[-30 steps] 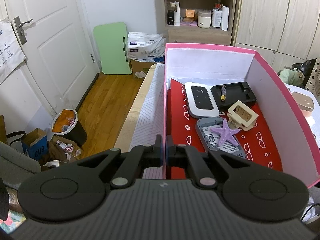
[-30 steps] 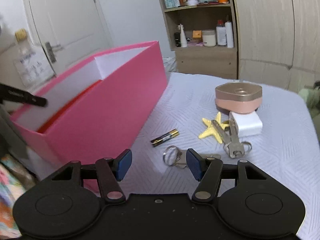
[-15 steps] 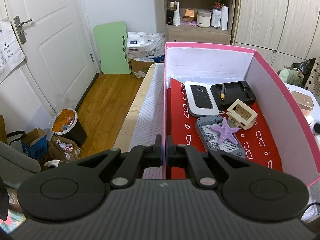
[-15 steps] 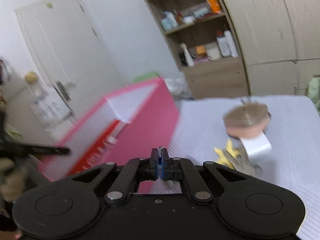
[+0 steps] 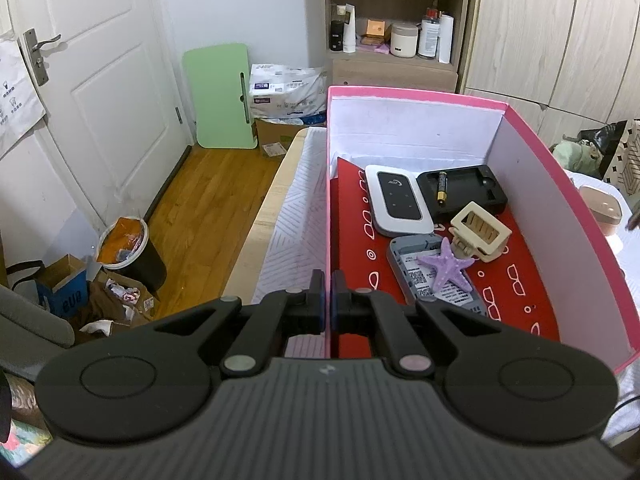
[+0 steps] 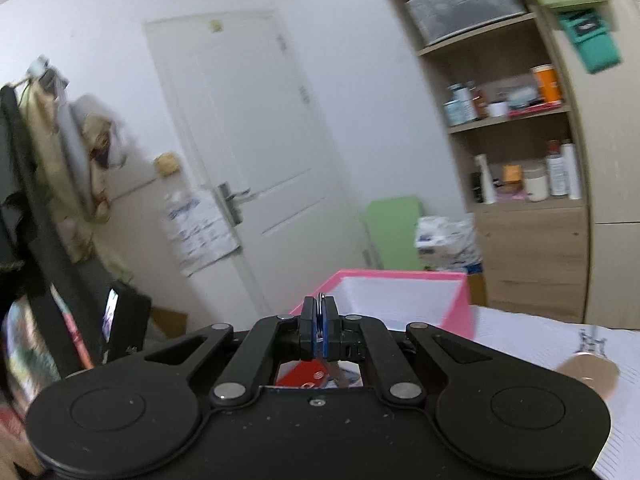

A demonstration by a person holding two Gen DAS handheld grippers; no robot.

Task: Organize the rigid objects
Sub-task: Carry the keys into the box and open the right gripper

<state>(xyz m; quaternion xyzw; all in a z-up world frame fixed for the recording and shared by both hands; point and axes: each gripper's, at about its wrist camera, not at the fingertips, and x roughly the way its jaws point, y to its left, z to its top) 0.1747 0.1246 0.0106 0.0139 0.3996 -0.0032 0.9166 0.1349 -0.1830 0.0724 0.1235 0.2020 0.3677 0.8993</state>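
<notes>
A pink box (image 5: pixel 568 216) with a red floor holds a white router (image 5: pixel 398 200), a black tray with a battery (image 5: pixel 464 190), a beige clip (image 5: pixel 482 230), a grey device (image 5: pixel 436 284) and a purple starfish (image 5: pixel 448 266). My left gripper (image 5: pixel 327 300) is shut on the box's left wall near the front corner. My right gripper (image 6: pixel 319 326) is shut on a key ring (image 6: pixel 321 300), raised above the box (image 6: pixel 456 304); a key (image 6: pixel 338 374) hangs below the fingers.
A rose-gold round case (image 6: pixel 588 372) lies on the white bedspread (image 6: pixel 540 344) to the right, also seen past the box wall in the left view (image 5: pixel 600 208). A door (image 5: pixel 92 92), wooden floor, bin (image 5: pixel 128 248) and shelf unit (image 5: pixel 392 20) lie beyond the bed.
My right gripper closed on the key ring on the bedspread, lifted it and swung left over the pink box. The left gripper kept its hold on the box wall.
</notes>
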